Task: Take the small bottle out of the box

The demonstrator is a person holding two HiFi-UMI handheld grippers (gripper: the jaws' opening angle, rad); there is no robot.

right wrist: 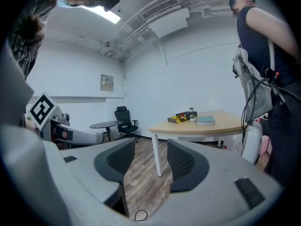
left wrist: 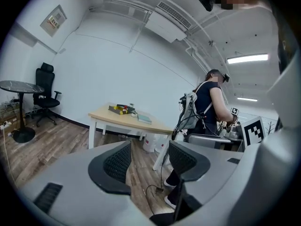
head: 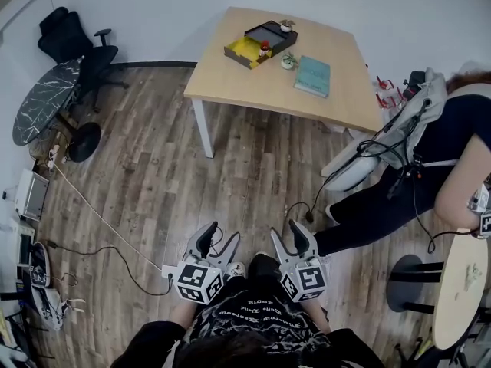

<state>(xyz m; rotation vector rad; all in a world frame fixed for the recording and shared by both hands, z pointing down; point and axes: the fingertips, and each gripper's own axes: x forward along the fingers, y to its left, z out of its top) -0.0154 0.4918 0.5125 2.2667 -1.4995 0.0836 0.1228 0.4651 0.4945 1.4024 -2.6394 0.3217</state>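
Open floor (head: 238, 182) toward table (head: 230, 75); person (head: 399, 190) rightward

You stand in a plain, office-like test room. A grey-brown wood-plank floor (head: 153, 175) runs under bare white walls (left wrist: 117, 74). A light wooden rectangular counter (head: 230, 75) on white legs sits by the wall, with a black swivel office chair (head: 73, 41) and a round dark marbled side table (head: 46, 102) in the corner. A loose white cable (head: 92, 205) trails over the floor. Overhead are a white ceiling air-conditioning unit (left wrist: 167, 25) and a long strip light (left wrist: 247, 58). Beside you, another person (head: 460, 136) wears a cabled backpack rig.
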